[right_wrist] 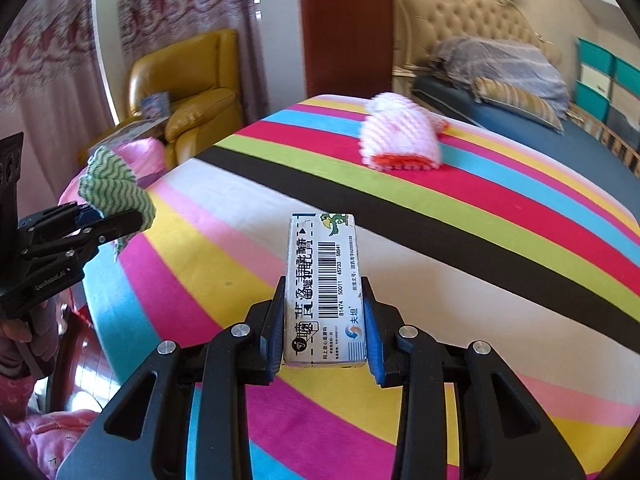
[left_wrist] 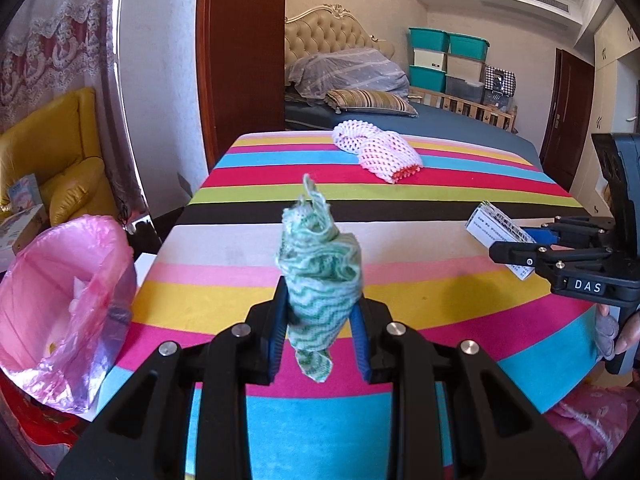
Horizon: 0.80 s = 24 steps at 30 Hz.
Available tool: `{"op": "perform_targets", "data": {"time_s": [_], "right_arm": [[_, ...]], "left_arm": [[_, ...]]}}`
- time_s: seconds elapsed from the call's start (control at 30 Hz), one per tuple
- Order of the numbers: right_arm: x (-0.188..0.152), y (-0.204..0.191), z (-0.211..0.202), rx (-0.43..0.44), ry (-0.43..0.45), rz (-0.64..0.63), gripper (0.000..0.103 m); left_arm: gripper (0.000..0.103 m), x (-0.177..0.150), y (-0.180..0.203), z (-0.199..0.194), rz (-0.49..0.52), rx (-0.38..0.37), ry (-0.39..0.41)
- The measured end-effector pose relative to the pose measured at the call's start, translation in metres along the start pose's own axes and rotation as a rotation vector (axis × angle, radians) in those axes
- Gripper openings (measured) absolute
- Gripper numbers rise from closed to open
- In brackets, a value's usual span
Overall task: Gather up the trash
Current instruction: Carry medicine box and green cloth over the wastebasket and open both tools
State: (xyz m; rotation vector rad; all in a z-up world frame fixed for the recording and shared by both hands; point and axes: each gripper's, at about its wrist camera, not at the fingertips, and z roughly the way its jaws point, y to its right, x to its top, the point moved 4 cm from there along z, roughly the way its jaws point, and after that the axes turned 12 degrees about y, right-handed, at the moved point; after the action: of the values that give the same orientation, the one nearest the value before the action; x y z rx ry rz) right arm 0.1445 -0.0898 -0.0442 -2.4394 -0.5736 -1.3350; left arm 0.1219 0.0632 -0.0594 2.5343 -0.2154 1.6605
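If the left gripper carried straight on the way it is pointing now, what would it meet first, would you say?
Probably the pink foam net lying on the striped cloth ahead, slightly to its right. The left gripper, shut on a green rag, has only bare cloth before that, though depth is hard to judge.

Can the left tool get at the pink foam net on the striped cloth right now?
Probably not yet: the left tool is shut on the green cloth. The path to the foam net over the striped cloth looks clear.
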Motion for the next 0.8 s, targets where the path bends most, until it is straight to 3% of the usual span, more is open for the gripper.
{"op": "perform_targets", "data": {"time_s": [0.4, 0.8], "right_arm": [[0.025, -0.076, 0.03, 0.165, -0.034, -0.115, 0.034], [0.076, -0.191, 0.064, 0.366, -0.001, -0.253, 0.034]], "left_arm": [[0.028, -0.006, -0.061, -0.039, -0.071, 0.123, 0.045], [0.028, -0.005, -0.152, -0.083, -0.163, 0.304, 0.1]]}}
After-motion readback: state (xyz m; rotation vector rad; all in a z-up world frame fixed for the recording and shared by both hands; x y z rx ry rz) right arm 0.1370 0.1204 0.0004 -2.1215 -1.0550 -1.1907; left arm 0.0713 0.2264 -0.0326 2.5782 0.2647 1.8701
